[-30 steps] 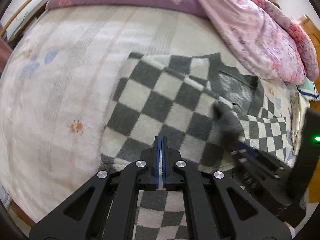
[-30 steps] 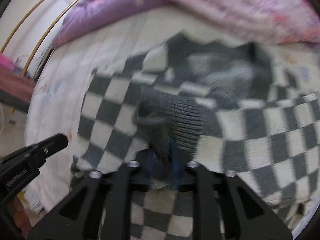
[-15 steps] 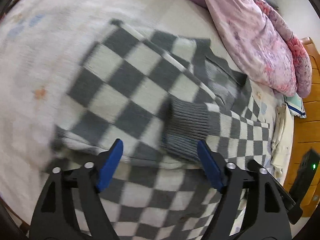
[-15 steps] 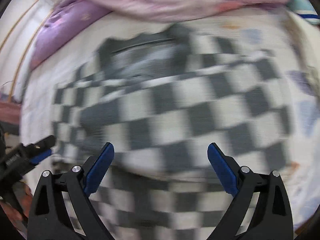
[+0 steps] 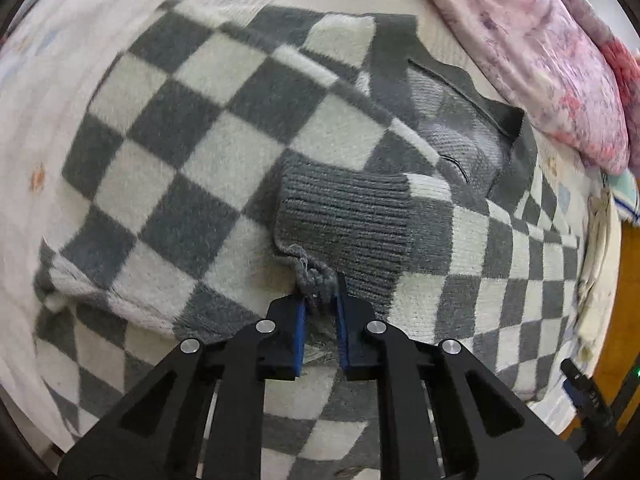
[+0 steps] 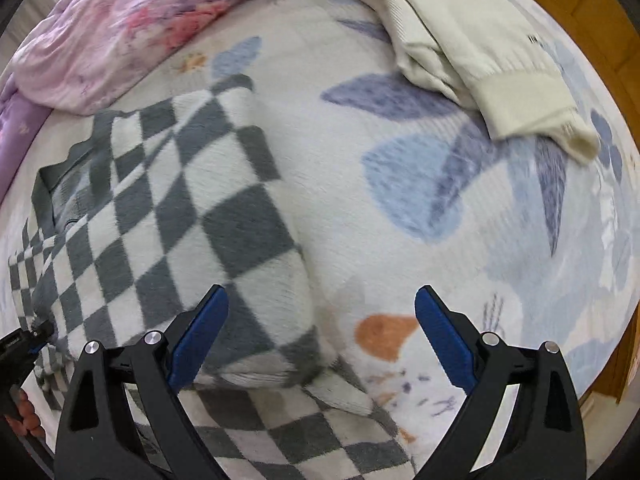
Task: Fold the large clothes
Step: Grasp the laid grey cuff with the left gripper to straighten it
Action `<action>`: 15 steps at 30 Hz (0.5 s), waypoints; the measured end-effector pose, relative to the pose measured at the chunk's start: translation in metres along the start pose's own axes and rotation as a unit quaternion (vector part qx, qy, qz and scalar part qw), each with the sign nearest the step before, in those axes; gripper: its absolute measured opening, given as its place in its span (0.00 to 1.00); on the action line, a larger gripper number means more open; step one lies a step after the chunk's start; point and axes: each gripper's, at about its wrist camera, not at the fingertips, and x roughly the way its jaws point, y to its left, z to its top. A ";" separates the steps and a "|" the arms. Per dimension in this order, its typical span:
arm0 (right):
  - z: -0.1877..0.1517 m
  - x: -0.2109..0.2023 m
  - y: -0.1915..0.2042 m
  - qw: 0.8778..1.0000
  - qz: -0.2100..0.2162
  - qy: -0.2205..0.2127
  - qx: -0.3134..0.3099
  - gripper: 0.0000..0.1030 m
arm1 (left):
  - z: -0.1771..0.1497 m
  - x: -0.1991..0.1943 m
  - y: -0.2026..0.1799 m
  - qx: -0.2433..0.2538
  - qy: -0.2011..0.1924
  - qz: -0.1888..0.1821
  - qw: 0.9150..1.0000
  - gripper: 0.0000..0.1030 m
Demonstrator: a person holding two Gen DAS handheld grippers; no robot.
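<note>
Left gripper [image 5: 320, 308] closing on ribbed grey cuff [image 5: 344, 224] of checked sweater [image 5: 192, 152], spread mid-bed [image 6: 400, 220]. Right gripper [image 6: 320, 320] wide open, empty, over sweater's 3 o'clock edge. Probably sleeve-fold step; next, a firm pinch before lifting.

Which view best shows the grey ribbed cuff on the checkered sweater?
Left wrist view: the grey ribbed cuff lies central and sharp on the grey-and-white checkered sweater. Right wrist view shows only the sweater's checkered side; the cuff is not visible.
</note>
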 end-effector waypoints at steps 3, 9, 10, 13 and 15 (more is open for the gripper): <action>-0.004 -0.003 0.002 1.000 0.016 -0.001 0.002 0.88 | 0.000 -0.007 -0.001 0.008 0.006 0.015 1.000 0.11; -0.006 -0.016 0.031 0.997 0.018 -0.026 -0.065 0.46 | 0.010 -0.038 0.011 0.005 -0.027 0.053 0.998 0.11; -0.007 -0.017 0.034 0.997 0.014 -0.029 -0.074 0.40 | 0.012 -0.038 0.012 0.004 -0.029 0.054 0.998 0.11; -0.009 -0.005 0.045 0.994 0.035 -0.007 -0.101 0.22 | 0.017 -0.028 0.018 0.007 -0.012 0.059 0.998 0.11; -0.013 0.012 0.054 0.992 0.026 0.017 -0.125 0.21 | 0.017 -0.020 0.016 0.023 -0.013 0.073 0.997 0.12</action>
